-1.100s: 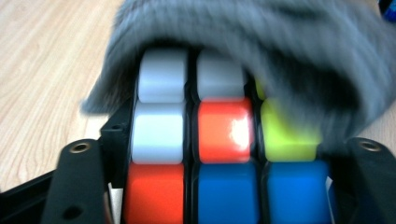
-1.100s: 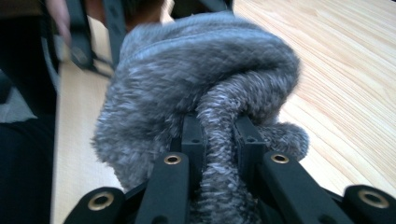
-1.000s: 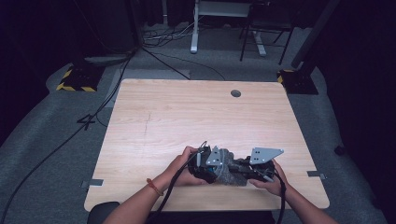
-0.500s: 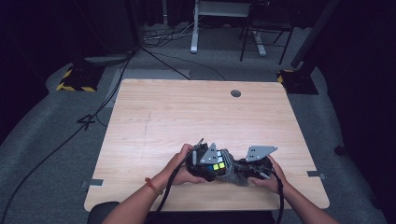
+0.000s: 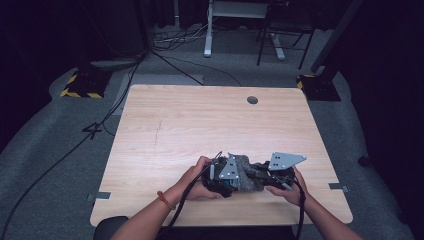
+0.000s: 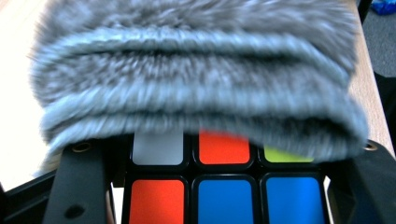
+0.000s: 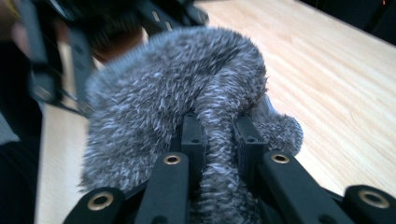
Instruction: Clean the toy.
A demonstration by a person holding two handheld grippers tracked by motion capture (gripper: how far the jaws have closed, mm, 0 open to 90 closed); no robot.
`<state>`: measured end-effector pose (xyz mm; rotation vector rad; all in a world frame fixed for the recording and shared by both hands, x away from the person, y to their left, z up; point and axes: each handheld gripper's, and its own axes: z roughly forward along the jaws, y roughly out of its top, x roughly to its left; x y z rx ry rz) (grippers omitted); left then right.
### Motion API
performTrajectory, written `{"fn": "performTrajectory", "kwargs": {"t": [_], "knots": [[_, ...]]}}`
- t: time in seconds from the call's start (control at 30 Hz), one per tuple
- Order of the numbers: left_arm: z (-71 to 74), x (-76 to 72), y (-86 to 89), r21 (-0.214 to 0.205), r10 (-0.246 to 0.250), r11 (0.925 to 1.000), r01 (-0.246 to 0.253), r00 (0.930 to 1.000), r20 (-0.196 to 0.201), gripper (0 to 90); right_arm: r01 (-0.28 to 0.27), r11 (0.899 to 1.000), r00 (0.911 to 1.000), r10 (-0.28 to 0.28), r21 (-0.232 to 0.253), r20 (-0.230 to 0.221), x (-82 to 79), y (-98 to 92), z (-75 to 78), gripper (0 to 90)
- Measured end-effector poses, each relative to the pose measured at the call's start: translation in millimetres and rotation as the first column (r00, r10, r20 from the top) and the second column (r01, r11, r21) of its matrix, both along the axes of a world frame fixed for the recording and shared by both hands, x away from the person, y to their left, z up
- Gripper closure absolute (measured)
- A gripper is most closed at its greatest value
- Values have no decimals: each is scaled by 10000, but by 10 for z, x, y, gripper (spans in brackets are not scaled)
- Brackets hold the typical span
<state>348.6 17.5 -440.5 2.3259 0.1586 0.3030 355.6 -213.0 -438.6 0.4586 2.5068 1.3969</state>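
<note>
A Rubik's cube [image 6: 224, 193] with orange, blue, white and yellow-green tiles sits between the two black jaws of my left gripper [image 6: 224, 149], which is shut on its sides. A grey fuzzy cloth [image 6: 196, 74] is draped over the cube's far part. My right gripper [image 7: 218, 126] is shut on a fold of the same cloth [image 7: 173, 84]. In the high view both grippers meet near the table's front edge, the left gripper [image 5: 223, 178] facing the right gripper [image 5: 262, 178], with the cloth [image 5: 246, 172] bunched between them.
The wooden table [image 5: 200, 125] has a round cable hole [image 5: 252, 100] at the back. A person's forearms and the grippers' cables come over the front edge. On the floor behind stand a yellow-black striped base [image 5: 80, 85] and desk legs.
In the high view the cube's coloured face, which showed half a second ago, is now mostly under the grey cloth. Both hands have stayed almost in place.
</note>
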Motion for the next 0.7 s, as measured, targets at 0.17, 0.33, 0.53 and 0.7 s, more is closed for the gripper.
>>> {"fn": "performTrajectory", "kwargs": {"t": [0.17, 0.33, 0.53, 0.7], "knots": [[77, -22, 31, -408, -90, 9991, 94, 9999, 98, 337, 92, 9987, 9993, -110, -500, -357, 67, 11, -125, 784], [128, 16, 103, -613, 123, 9981, -112, 9998, 170, 337, -191, 9962, 9985, 146, -851, -535, 17, 28, -167, 785], [79, 58, 101, -322, 335, 9989, -334, 9994, 37, 337, -446, 9990, 9989, 446, -3, 105, -102, -8, 22, 785], [12, 39, 26, -79, 98, 9999, -100, 9998, -170, 337, -510, 9973, 9974, 481, 525, 544, -131, -19, 129, 785]]}}
